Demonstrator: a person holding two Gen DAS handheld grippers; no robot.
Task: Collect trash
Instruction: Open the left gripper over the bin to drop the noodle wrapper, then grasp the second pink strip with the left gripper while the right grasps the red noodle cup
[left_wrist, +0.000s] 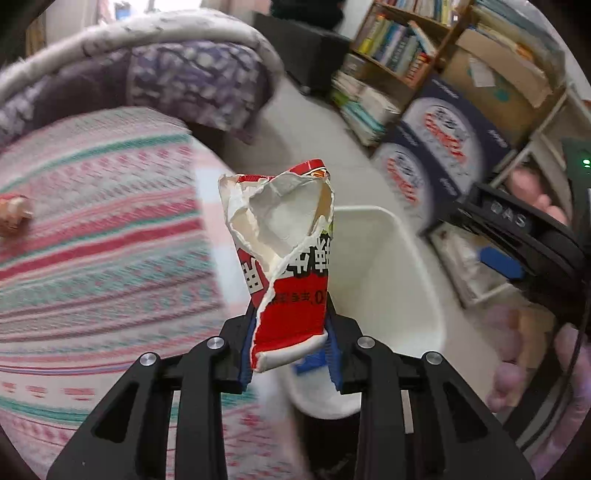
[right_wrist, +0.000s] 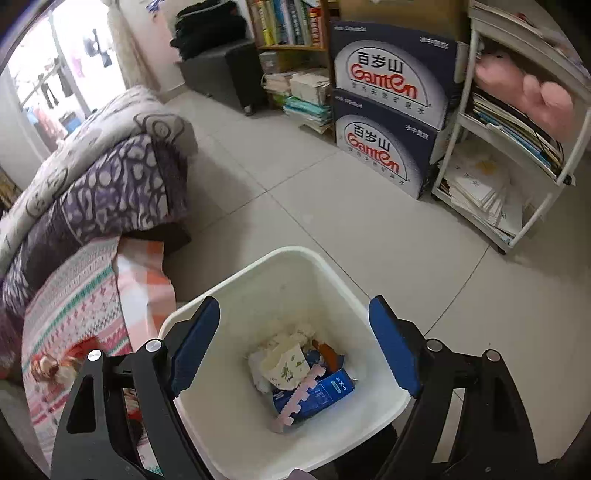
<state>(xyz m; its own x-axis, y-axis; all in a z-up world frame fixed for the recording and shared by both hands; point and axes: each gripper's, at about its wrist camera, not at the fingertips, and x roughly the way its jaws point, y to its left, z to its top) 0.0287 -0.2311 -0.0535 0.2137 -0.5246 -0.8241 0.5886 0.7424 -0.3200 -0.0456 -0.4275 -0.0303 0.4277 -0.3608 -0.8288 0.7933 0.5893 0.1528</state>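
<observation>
My left gripper (left_wrist: 290, 328) is shut on a torn red and white paper package (left_wrist: 286, 258), held upright at the bed's edge, above the near rim of the white trash bin (left_wrist: 410, 280). My right gripper (right_wrist: 295, 339) is open and empty, right above the same bin (right_wrist: 229, 410). The bin holds a blue carton (right_wrist: 317, 395), a pink foam strip (right_wrist: 295, 402), a cream paper box (right_wrist: 284, 365) and crumpled tissue. The right gripper's body (left_wrist: 517, 236) shows at the right of the left wrist view.
A bed with a striped patterned sheet (left_wrist: 96, 236) and rolled quilts (right_wrist: 110, 162) lies left of the bin. A small wrapped item (right_wrist: 55, 365) lies on the sheet. Ganten boxes (right_wrist: 388, 122), a bookshelf (right_wrist: 288, 26) and a white rack (right_wrist: 517, 147) line the far wall across tiled floor.
</observation>
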